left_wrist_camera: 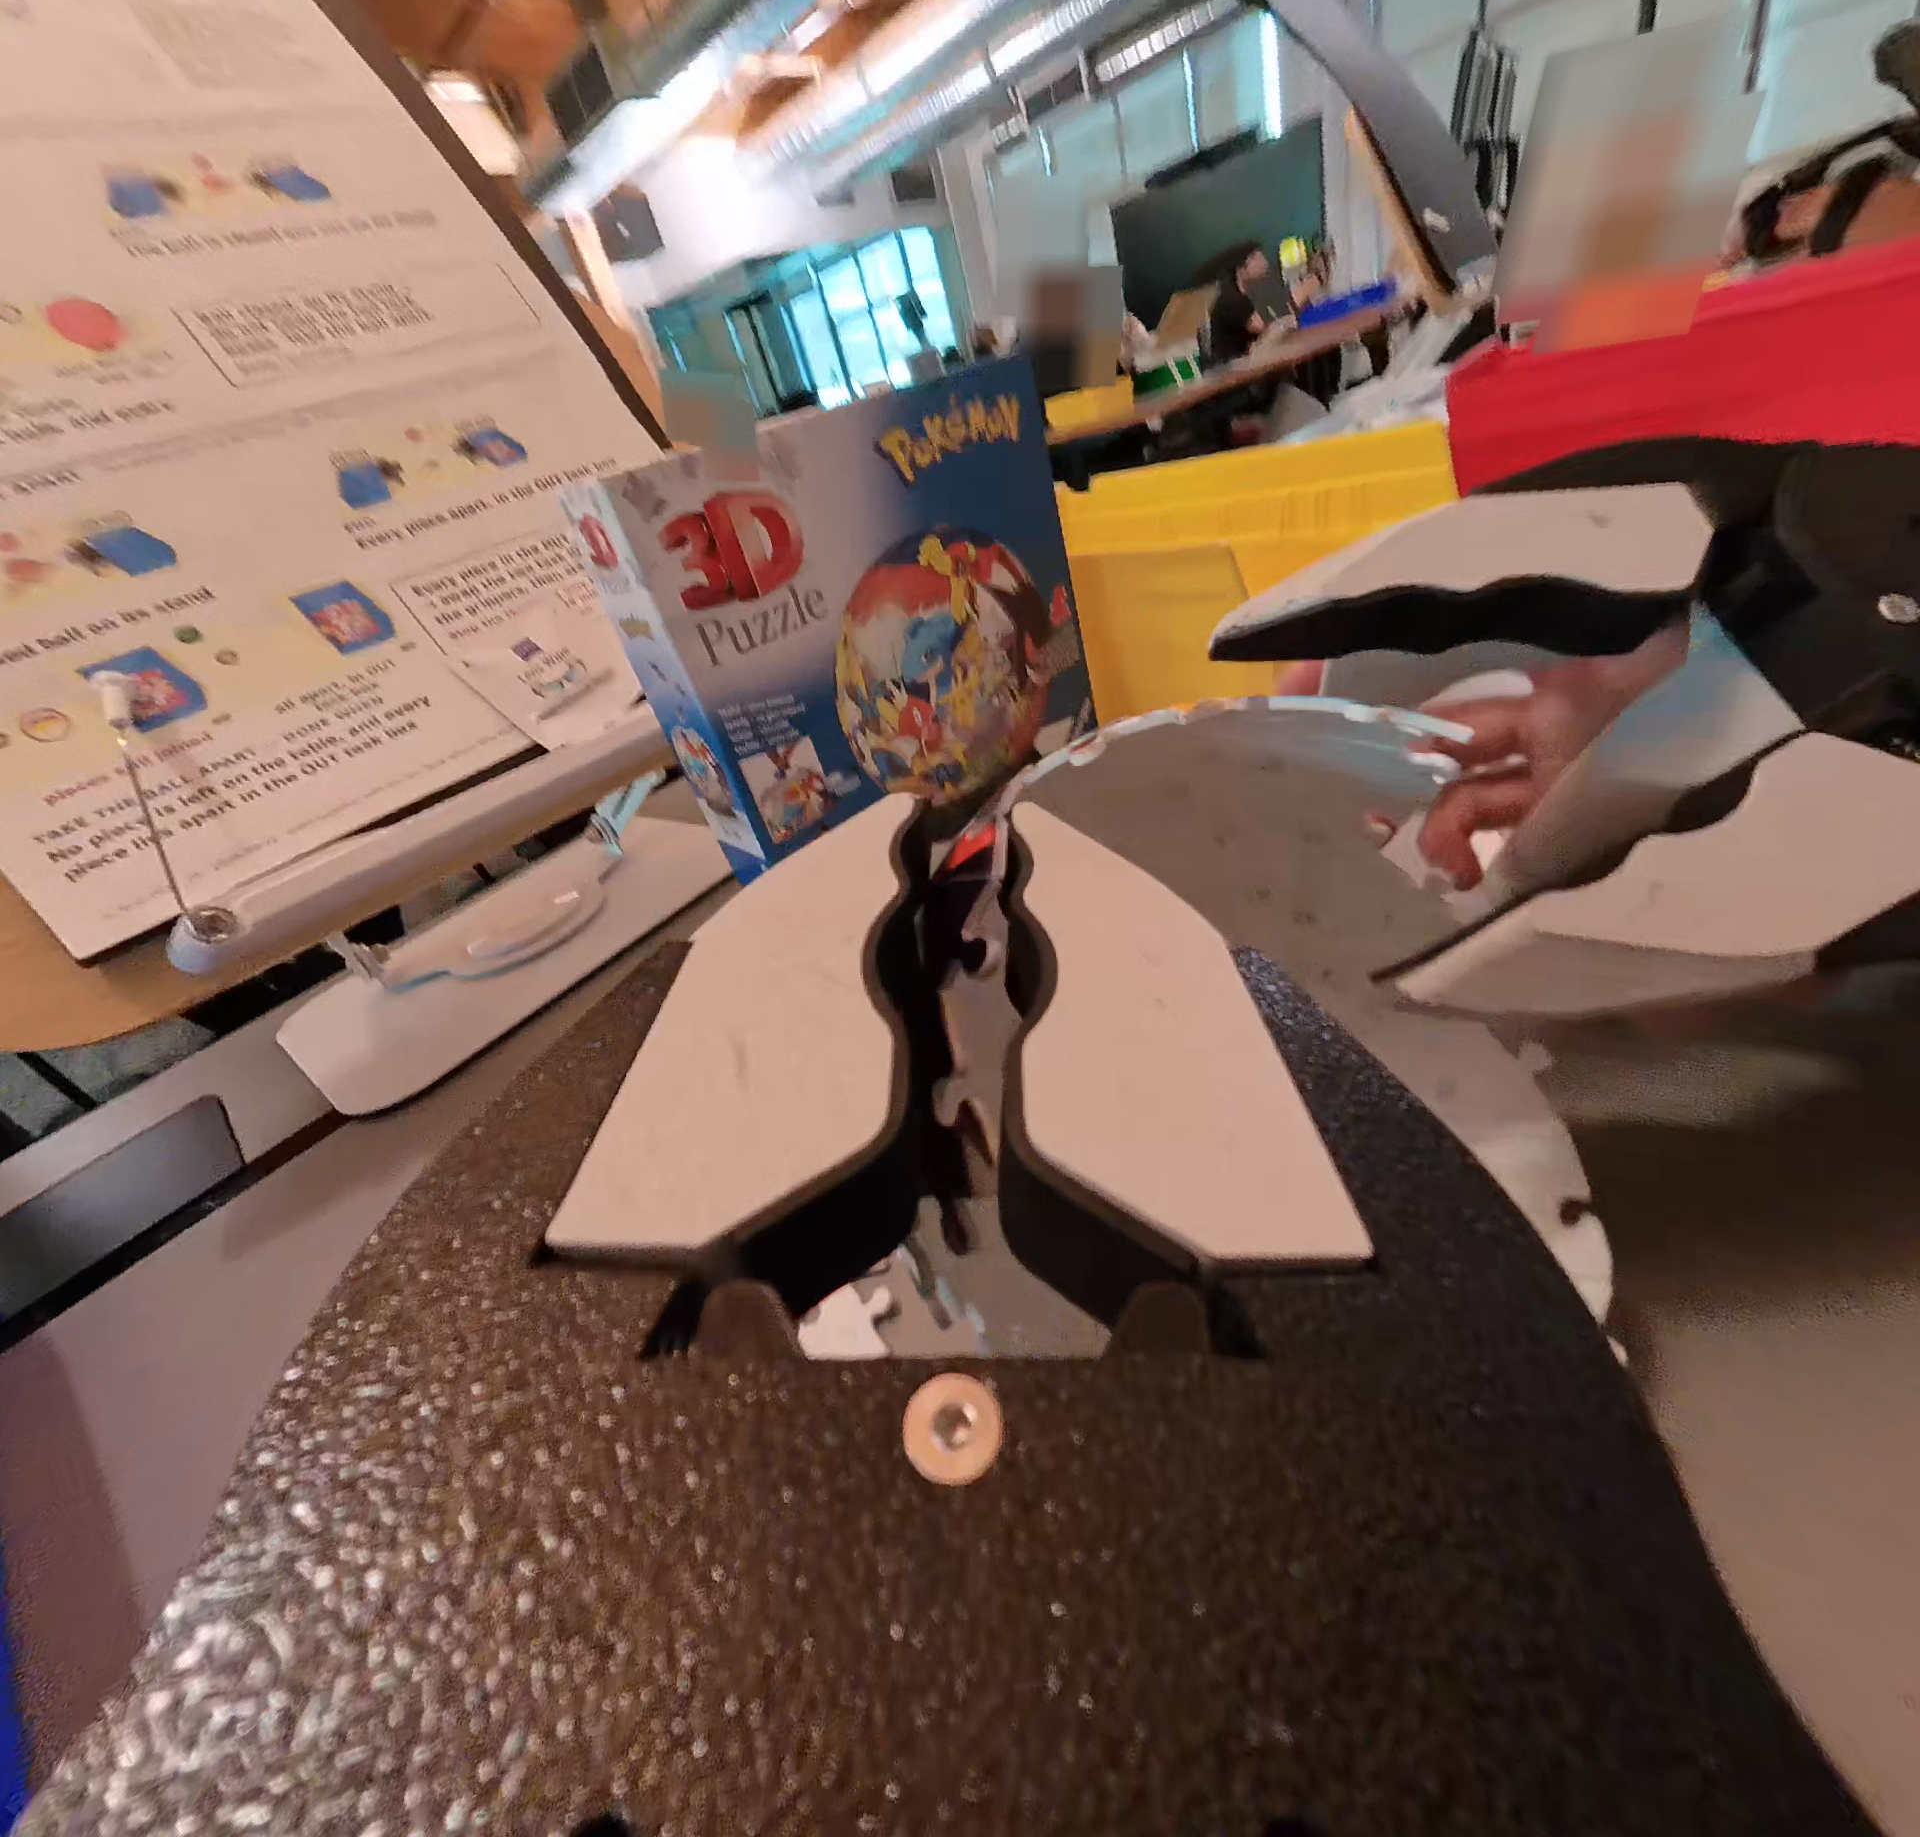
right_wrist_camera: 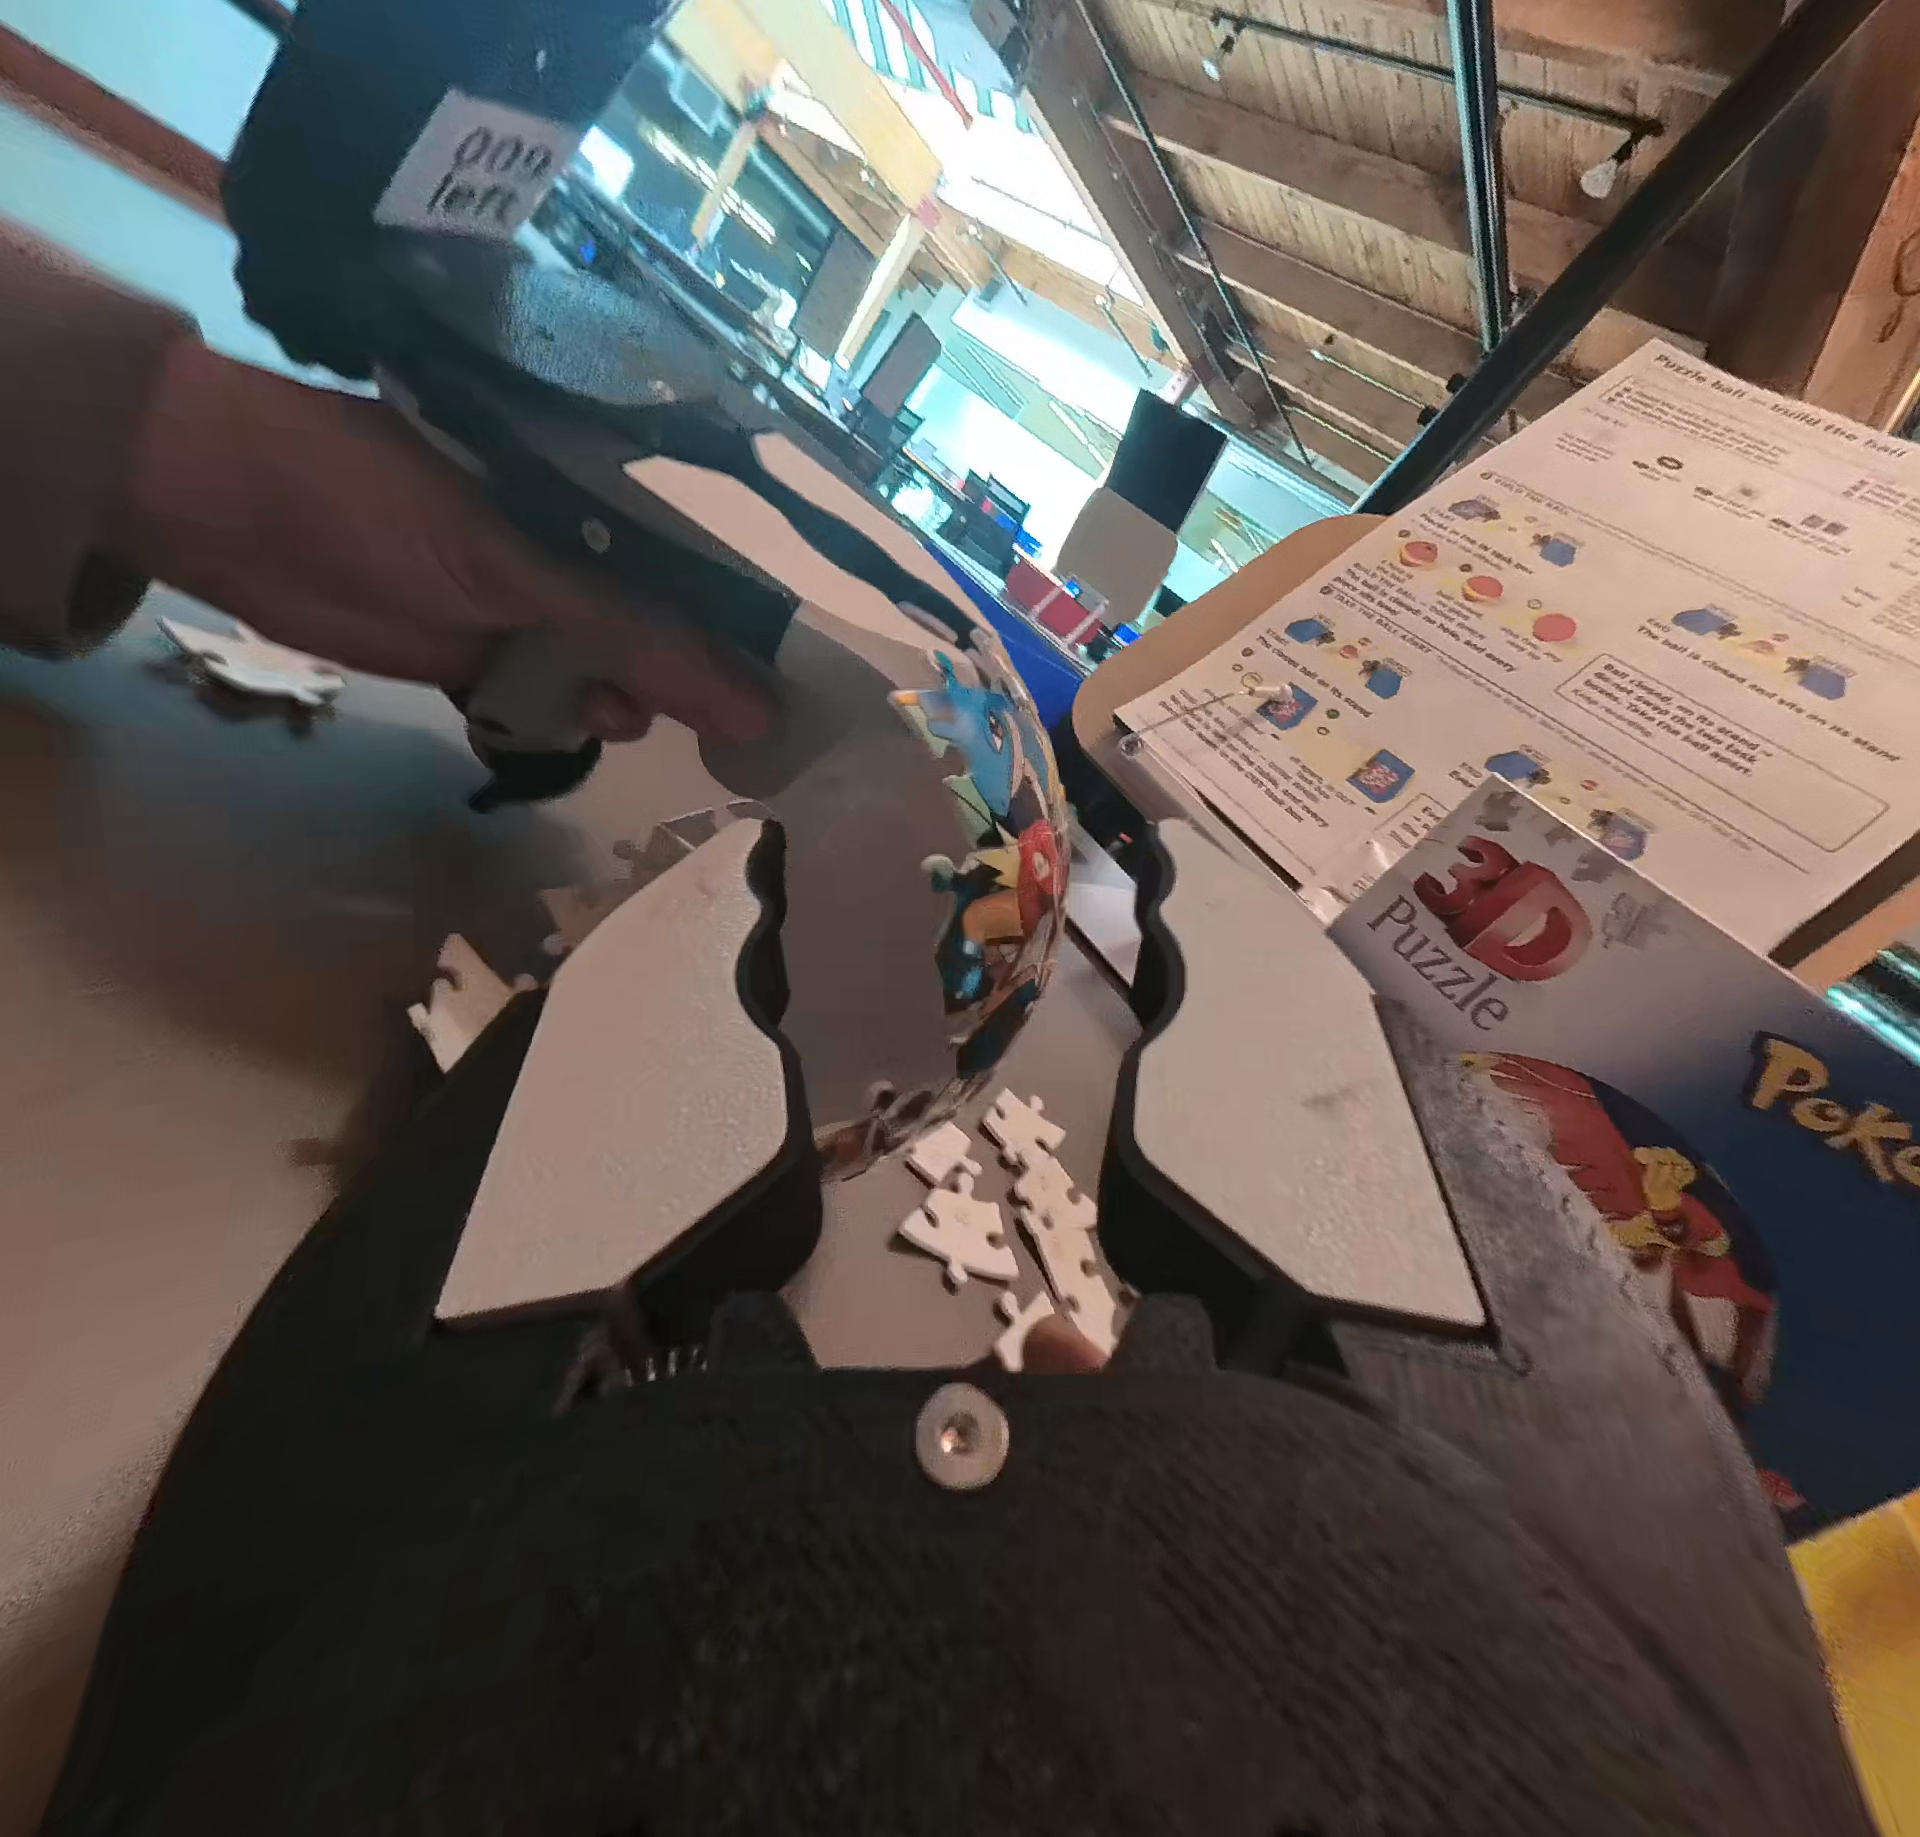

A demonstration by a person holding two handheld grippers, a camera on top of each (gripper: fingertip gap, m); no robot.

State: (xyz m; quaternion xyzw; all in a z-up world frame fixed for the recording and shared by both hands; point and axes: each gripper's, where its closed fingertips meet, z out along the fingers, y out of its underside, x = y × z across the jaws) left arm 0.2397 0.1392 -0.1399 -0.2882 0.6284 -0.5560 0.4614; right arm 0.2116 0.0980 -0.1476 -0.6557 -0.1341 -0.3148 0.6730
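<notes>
Left gripper (left_wrist_camera: 961, 852) jaws nearly closed (pinching); right gripper (right_wrist_camera: 961, 842) jaws spread wide

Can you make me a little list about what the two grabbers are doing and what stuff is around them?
left gripper: shut on the rim of the curved puzzle shell
right gripper: open, fingers either side of the puzzle shell, not clamping it
puzzle shell: partly built ball, colourful outside, grey inside
loose pieces: white side up on the table, below the right gripper
puzzle box: blue, standing upright behind the shell
instruction sheet: propped on a stand, left of the box
yellow bin: behind the box
</notes>
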